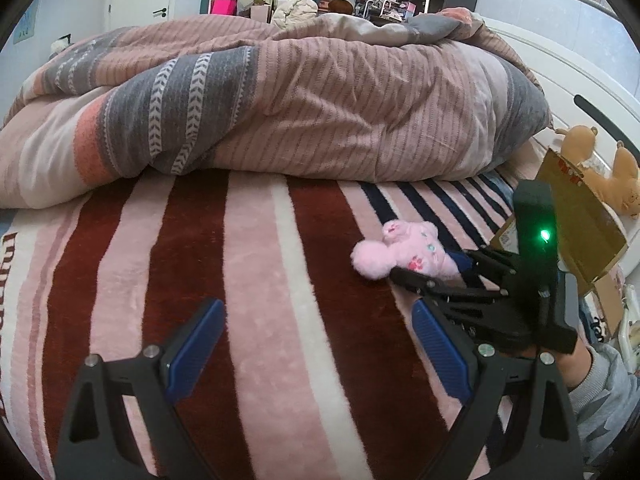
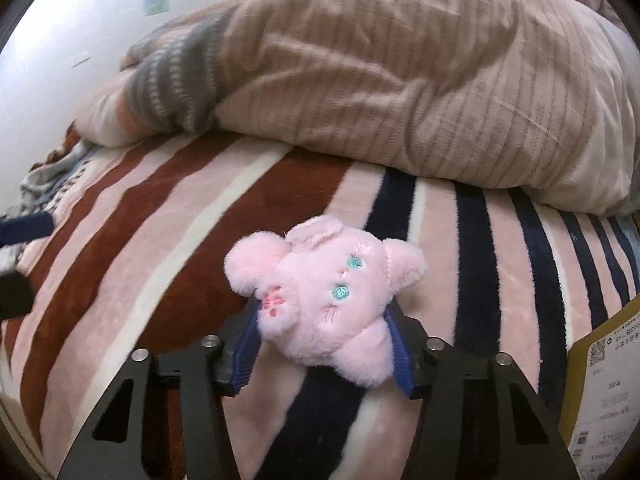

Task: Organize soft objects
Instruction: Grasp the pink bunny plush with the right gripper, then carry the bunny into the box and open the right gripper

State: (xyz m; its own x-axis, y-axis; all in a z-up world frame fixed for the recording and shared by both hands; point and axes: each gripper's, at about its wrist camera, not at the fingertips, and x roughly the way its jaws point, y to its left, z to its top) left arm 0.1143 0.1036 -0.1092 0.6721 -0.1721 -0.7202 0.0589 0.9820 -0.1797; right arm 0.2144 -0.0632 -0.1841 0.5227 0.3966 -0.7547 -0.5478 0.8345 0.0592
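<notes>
A small pink plush toy [image 2: 324, 296] with teal eyes sits between the blue pads of my right gripper [image 2: 320, 344], which is shut on it just above the striped blanket [image 2: 160, 240]. In the left wrist view the same pink plush toy [image 1: 400, 250] shows at the right, held by the right gripper [image 1: 432, 276]. My left gripper [image 1: 316, 332] is open and empty, low over the blanket [image 1: 256, 280], to the left of the toy.
A rumpled pink and grey duvet [image 1: 280, 104] lies across the back of the bed. A cardboard box [image 1: 576, 220] stands at the right edge, with a brown plush bear [image 1: 612, 172] behind it. The box's labelled flap [image 2: 604, 384] is at right.
</notes>
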